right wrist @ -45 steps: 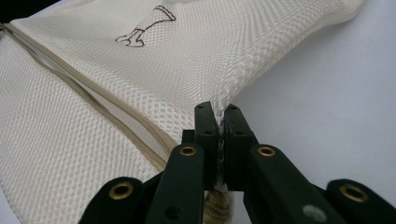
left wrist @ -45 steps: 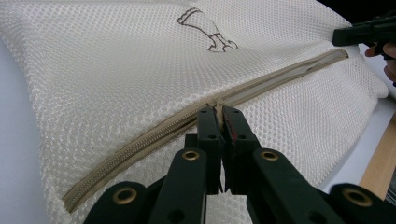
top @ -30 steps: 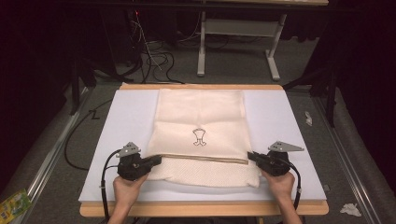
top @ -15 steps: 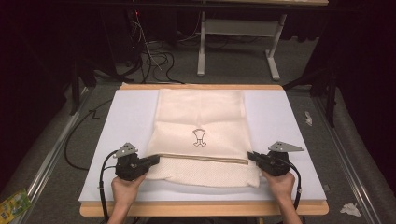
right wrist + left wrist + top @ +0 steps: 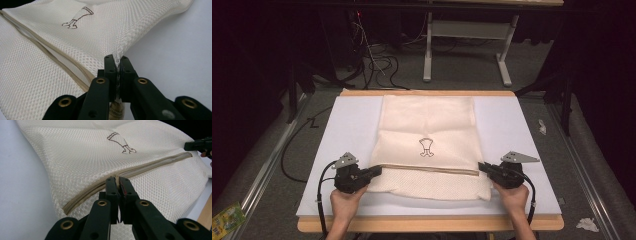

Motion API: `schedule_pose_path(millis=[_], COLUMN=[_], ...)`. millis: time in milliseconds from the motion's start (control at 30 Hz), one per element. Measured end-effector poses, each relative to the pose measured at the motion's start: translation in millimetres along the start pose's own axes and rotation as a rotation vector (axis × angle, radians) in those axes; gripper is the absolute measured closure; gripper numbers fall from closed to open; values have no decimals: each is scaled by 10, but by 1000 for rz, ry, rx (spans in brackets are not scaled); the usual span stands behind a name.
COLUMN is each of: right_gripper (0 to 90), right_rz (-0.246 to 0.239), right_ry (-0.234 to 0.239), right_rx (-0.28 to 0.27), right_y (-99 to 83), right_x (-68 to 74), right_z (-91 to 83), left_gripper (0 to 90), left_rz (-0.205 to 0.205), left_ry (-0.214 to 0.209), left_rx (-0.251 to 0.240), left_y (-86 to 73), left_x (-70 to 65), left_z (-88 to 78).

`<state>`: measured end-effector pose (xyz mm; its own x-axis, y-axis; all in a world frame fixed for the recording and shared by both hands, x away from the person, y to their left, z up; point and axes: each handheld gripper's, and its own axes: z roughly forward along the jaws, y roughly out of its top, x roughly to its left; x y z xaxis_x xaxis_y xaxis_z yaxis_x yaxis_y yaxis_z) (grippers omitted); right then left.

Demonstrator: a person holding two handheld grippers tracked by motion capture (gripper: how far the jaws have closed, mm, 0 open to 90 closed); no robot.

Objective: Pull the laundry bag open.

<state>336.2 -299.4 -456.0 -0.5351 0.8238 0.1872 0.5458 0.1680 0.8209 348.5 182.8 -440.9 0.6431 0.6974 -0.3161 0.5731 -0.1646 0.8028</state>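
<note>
Left gripper [image 5: 117, 180] clenched on mesh bag [image 5: 428, 135] zipper [image 5: 140, 168], right gripper [image 5: 116, 60] pinching its edge at 3 o'clock, pinched fabric hidden between jaws, white table [image 5: 347, 125], dark room.

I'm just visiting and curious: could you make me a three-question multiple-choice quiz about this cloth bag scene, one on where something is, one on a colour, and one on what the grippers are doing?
1. Where does the zipper run on the mesh bag?
A. Across it, near the person's side
B. Along the far edge
C. Down the middle, front to back

2. What colour is the bag?
A. Blue
B. Cream
C. Black

3. What state are the left gripper and right gripper in?
A. Both wide open above the bag
B. One lying on the table
C. Both shut on the bag

Answers: 1 A, the tan zipper crosses below the small printed emblem. 2 B, the mesh looks cream. 3 C, each gripper view shows fabric pinched between its jaws.
</note>
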Motion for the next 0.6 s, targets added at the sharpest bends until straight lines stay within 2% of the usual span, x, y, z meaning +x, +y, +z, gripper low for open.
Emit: schedule_pose_path(millis=[167, 233, 333, 600], right_gripper=[883, 883, 882, 882], right_rz=[5, 4, 11, 12], right_ry=[2, -4, -4, -3], right_rx=[-3, 1, -1, -3], right_y=[1, 1, -2, 3], right_x=[12, 17, -4, 2], right_z=[4, 4, -10, -10], left_gripper=[871, 871, 871, 871], left_rz=[1, 8, -9, -8], left_ry=[3, 21, 17, 21], left_rx=[-2, -1, -12, -8], left_y=[13, 16, 3, -6], left_x=[5, 10, 42, 60], left_z=[-17, -37, -70, -84])
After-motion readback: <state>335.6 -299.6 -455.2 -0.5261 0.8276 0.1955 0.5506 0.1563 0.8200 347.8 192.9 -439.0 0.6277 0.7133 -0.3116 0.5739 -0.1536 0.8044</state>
